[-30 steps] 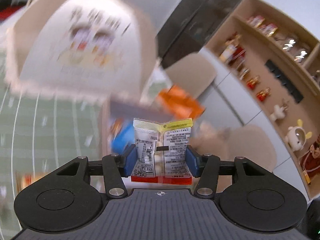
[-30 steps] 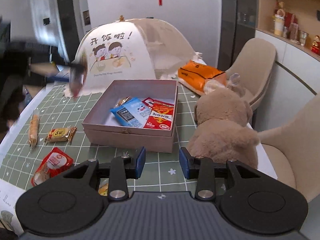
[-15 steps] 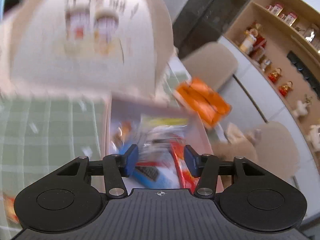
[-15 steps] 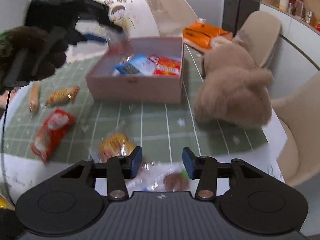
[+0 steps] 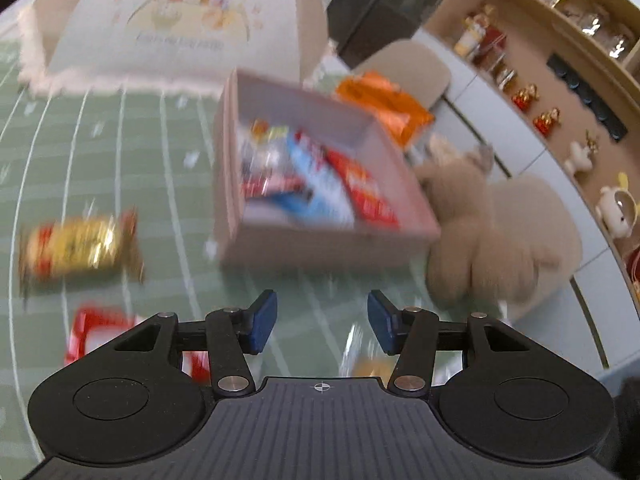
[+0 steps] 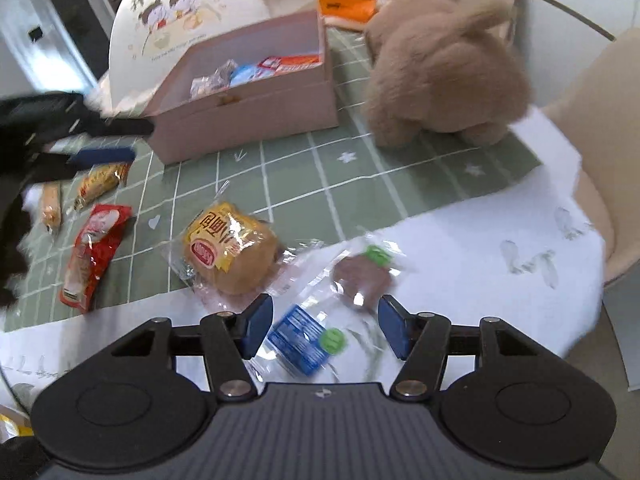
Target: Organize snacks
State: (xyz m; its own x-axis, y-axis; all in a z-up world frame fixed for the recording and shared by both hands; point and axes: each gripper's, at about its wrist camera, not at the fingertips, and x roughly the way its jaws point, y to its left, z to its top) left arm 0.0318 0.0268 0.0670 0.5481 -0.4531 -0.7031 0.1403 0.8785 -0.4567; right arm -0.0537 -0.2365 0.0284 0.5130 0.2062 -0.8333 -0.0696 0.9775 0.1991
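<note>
Two grippers hang open over the table: the left gripper [image 5: 322,322] empty short of the pink box [image 5: 320,246] holding several snacks, the right gripper [image 6: 325,328], jaws just widening, above a clear-wrapped brown cake [image 6: 360,278] beside a wrapped bun [image 6: 234,254].

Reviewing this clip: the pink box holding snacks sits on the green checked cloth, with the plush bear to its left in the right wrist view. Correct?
Not quite. In the right wrist view the plush bear sits to the right of the pink box, not left. The box does hold snacks and rests on the green checked cloth.
</note>
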